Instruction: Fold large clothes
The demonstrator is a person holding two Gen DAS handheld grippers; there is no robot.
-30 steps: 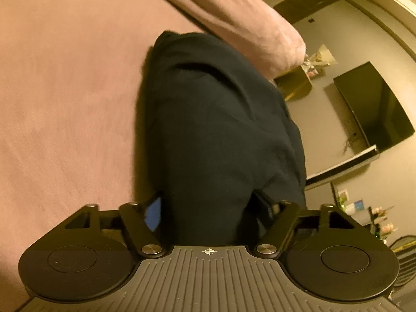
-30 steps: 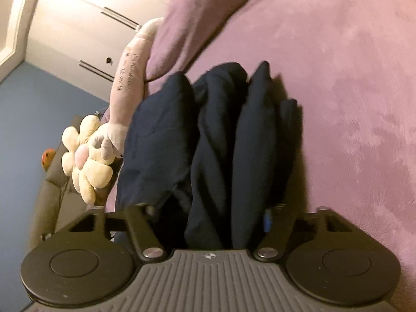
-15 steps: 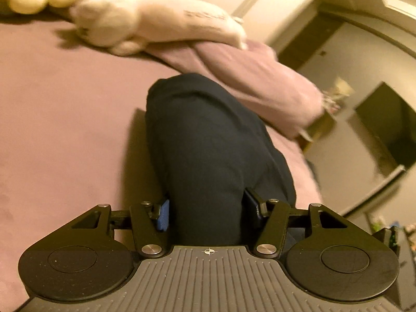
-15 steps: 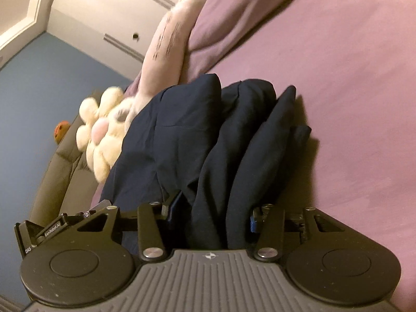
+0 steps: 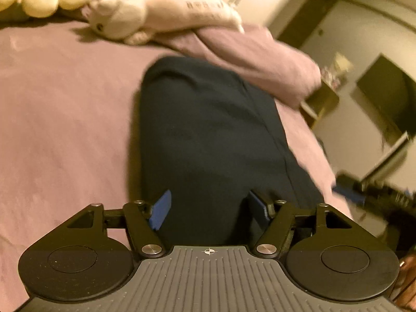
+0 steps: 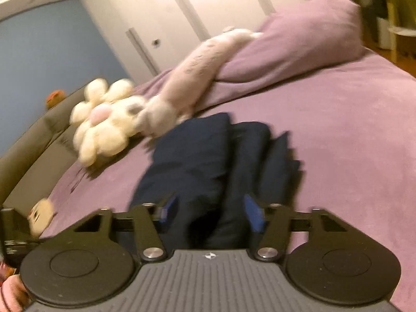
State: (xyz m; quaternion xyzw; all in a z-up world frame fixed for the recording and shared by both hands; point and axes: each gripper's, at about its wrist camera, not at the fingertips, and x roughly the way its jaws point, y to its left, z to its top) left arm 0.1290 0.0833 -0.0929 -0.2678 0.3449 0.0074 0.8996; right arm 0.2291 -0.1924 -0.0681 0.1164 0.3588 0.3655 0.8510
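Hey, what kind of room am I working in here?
Most likely a bedroom. The dark folded garment lies on a purple bed cover, with a matching pillow and a plush toy near it.

Home bedroom was shown. Bed covered with purple plush sheet; matching pillow lay at far end. Plush toys were seen on bed: long pink one, cream flower-shaped one. White wardrobe doors stood beyond. Wall-mounted television seen far right, shelf beneath.
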